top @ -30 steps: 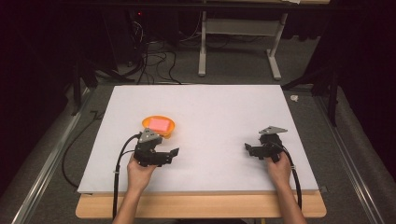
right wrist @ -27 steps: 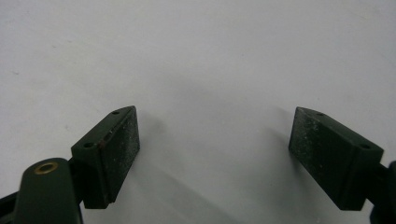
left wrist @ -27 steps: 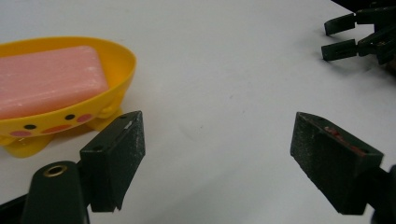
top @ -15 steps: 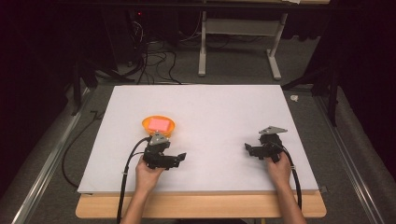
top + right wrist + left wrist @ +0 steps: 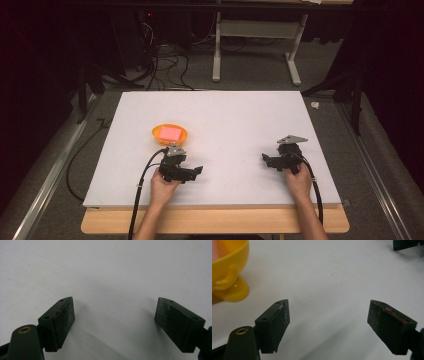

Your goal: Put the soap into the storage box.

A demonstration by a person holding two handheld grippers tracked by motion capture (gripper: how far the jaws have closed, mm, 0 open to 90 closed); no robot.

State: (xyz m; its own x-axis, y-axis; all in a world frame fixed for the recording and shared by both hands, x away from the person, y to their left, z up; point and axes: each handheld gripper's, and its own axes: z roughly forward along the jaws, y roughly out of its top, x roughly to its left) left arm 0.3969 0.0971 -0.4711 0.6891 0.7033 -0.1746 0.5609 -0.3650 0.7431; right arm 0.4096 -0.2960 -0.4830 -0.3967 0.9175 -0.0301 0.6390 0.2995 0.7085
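Now the left claw (image 5: 198,171) has swung round since a second ago, its jaws standing wide apart and empty, pointing toward the right claw (image 5: 264,158) rather than the orange bowl (image 5: 169,133). That looks to me like backing away. The bowl sits just beyond and left of it on the worktop (image 5: 235,115), a pink block (image 5: 169,133) inside. The right claw gapes empty too.

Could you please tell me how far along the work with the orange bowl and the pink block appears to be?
Done: the pink block lies inside the orange bowl. In hand: nothing; the left gripper sits open beside the bowl, and the right gripper rests open on the white table. Left: little that I can see, perhaps only moving the bowl.
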